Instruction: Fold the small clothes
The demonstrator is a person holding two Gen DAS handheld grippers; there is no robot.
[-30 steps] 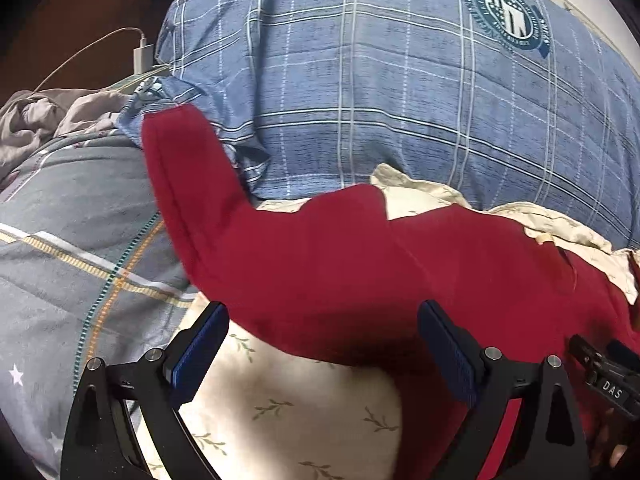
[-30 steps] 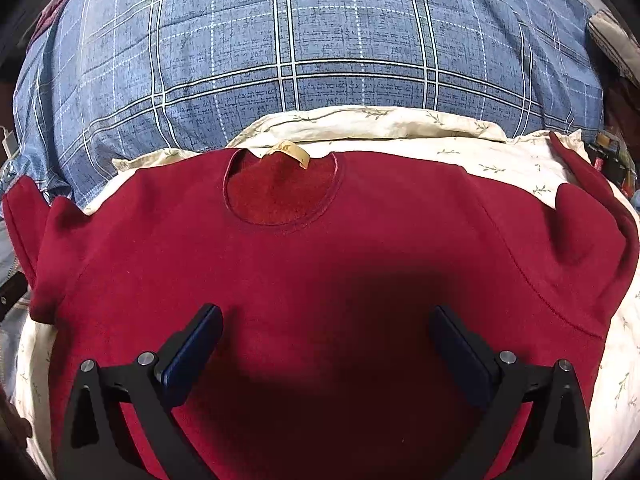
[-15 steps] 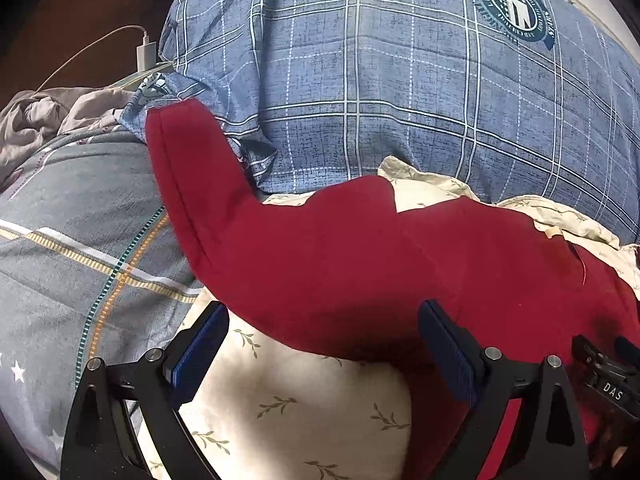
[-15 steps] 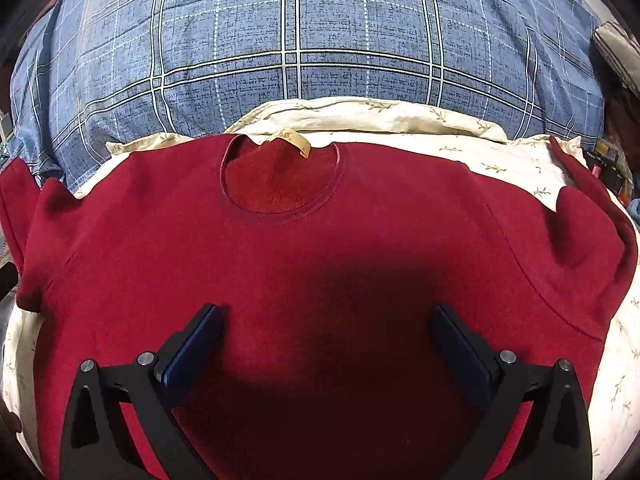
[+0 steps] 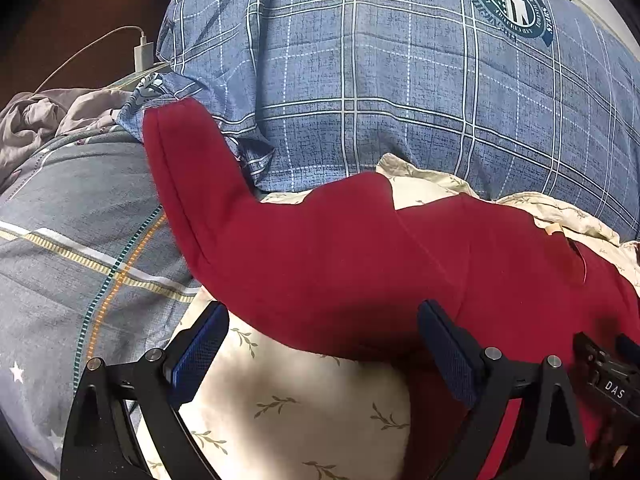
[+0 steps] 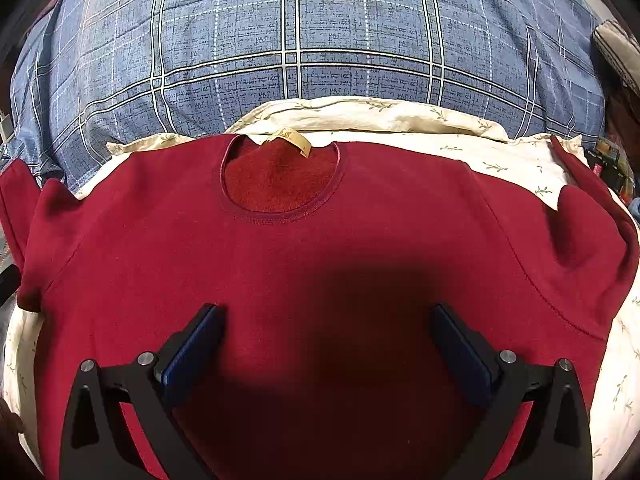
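Observation:
A small dark red sweatshirt (image 6: 320, 264) lies flat, front up, on a cream leaf-print cloth (image 6: 400, 116), its neck hole with a tan label (image 6: 294, 140) at the far side. My right gripper (image 6: 324, 336) is open and empty above the shirt's chest. In the left wrist view the shirt's sleeve (image 5: 188, 184) stretches up and left onto the bedding. My left gripper (image 5: 320, 340) is open and empty over the sleeve's lower edge near the armpit.
A blue plaid pillow (image 6: 300, 32) lies right behind the shirt. A grey plaid quilt (image 5: 72, 232) lies to the left, with crumpled grey fabric (image 5: 44, 116) and a white charger with cable (image 5: 143, 51) beyond. The other gripper (image 5: 608, 376) shows at the right edge.
My right gripper has moved forward and down a little toward the collar, and my left has shifted slightly. The shirt has not moved. Both grippers stay open.

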